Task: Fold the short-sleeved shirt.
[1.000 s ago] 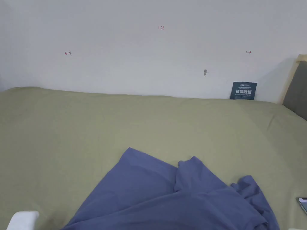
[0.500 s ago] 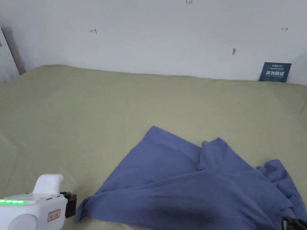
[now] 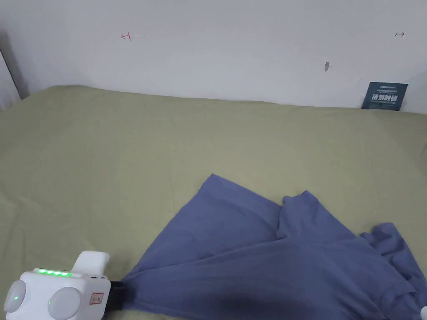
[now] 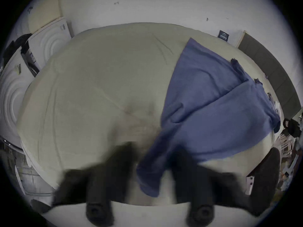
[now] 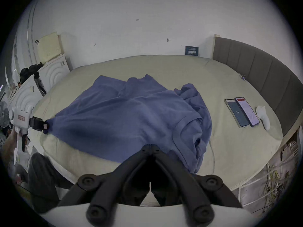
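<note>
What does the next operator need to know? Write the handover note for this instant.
Left gripper: shut on a corner of the blue shirt, pulling it taut toward the left.
Right gripper: jaws together at the shirt's near edge; whether cloth is pinched is unclear.
The shirt lies partly spread on the green bed, its right side bunched.
Two phones lie to its right.
Done: no fold yet.
Left: flatten the shirt, then fold it.

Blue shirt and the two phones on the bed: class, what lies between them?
Nothing: in the right gripper view, bare green sheet separates the blue shirt from the two phones.
</note>
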Tool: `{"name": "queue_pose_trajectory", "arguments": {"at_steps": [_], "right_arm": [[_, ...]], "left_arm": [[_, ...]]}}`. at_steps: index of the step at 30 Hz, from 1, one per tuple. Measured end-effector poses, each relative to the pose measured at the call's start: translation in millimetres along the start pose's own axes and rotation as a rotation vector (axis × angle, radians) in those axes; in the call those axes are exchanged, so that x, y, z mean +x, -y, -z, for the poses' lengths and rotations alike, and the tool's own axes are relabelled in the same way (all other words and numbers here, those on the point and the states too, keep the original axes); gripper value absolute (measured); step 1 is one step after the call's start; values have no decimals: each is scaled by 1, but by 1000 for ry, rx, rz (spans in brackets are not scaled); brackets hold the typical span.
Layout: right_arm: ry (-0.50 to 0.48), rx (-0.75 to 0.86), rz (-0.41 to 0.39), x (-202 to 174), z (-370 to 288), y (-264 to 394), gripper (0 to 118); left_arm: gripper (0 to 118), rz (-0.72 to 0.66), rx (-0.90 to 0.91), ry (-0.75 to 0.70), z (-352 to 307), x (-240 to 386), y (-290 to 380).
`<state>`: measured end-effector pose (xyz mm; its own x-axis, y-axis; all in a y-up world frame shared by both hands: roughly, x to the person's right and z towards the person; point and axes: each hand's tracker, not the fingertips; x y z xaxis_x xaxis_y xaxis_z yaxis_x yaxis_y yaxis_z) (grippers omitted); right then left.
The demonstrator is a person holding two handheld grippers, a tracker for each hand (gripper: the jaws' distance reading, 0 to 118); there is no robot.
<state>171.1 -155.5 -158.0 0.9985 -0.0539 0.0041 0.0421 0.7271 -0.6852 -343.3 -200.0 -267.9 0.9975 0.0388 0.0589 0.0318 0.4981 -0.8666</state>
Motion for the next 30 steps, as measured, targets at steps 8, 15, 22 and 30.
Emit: {"name": "queue_pose_trajectory", "arguments": {"at_steps": [8, 15, 22, 30], "right_arm": [[19, 12, -36, 14, 46, -55, 0], [33, -61, -101, 42, 156, -156, 0], [25, -234, -143, 49, 241, -193, 98], [51, -319, -222, 44, 269, -175, 50]], "left_arm": [[8, -42, -1, 31, 3, 3, 0], [8, -46, -10, 43, 0, 5, -2], [8, -63, -35, 58, 0, 6, -8], [8, -48, -50, 46, 4, 9, -13]]}}
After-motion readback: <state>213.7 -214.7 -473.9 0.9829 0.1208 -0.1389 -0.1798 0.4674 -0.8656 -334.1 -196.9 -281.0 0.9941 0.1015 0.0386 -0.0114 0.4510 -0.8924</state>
